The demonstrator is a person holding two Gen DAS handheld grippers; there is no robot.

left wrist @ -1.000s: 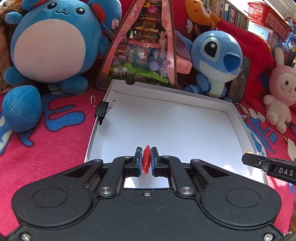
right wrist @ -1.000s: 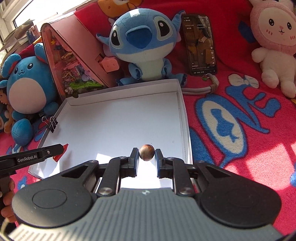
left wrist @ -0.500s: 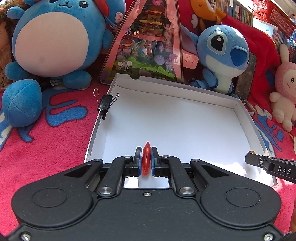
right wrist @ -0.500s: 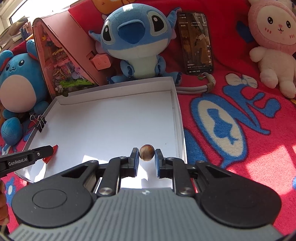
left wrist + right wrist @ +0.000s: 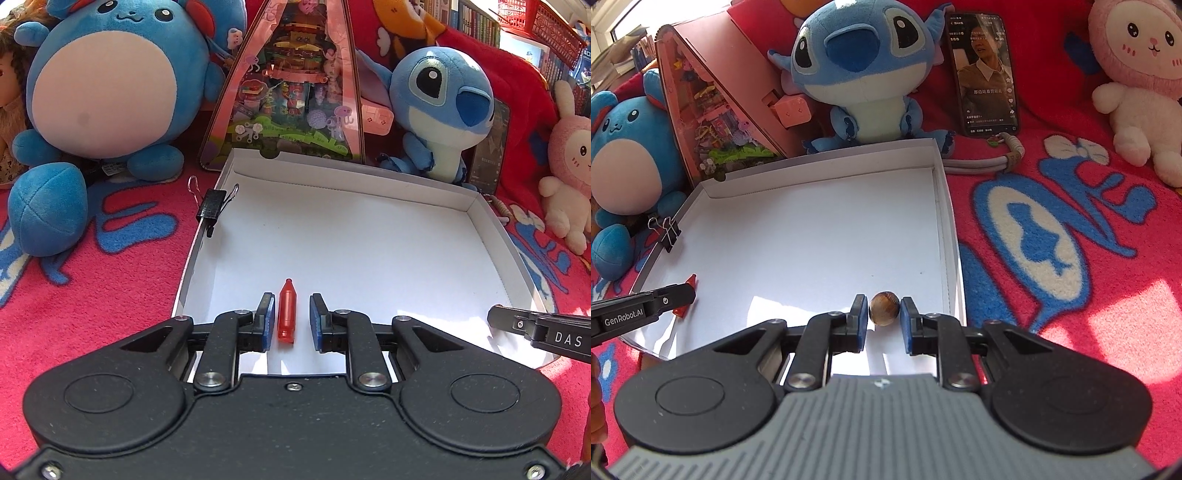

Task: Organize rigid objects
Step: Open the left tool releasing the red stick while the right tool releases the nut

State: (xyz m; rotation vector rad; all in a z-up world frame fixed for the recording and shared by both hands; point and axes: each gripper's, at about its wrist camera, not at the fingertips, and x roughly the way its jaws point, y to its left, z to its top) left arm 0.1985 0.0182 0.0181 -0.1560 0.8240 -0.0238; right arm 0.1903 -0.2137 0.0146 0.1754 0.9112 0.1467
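Both grippers' fingers, clamped a second earlier, were opening: the left gripper (image 5: 291, 319) freed the red bottle (image 5: 287, 314) and the right gripper (image 5: 884, 319) the brown ball (image 5: 884, 308), both apparently delivered onto the near floor of the white tray (image 5: 480, 210).

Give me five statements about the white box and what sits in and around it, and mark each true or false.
1. The red bottle-shaped piece lies between the pads of the left gripper, whose jaws are opening. True.
2. The brown ball sits on the red carpet outside the white box. False: it is inside the box, near its right wall, between the pads of the right gripper.
3. A black binder clip is clipped on the box's left wall. True.
4. The phone lies flat inside the box. False: it leans upright behind the box, screen lit.
5. The blue big-eared plush sits inside the box. False: it sits behind it.
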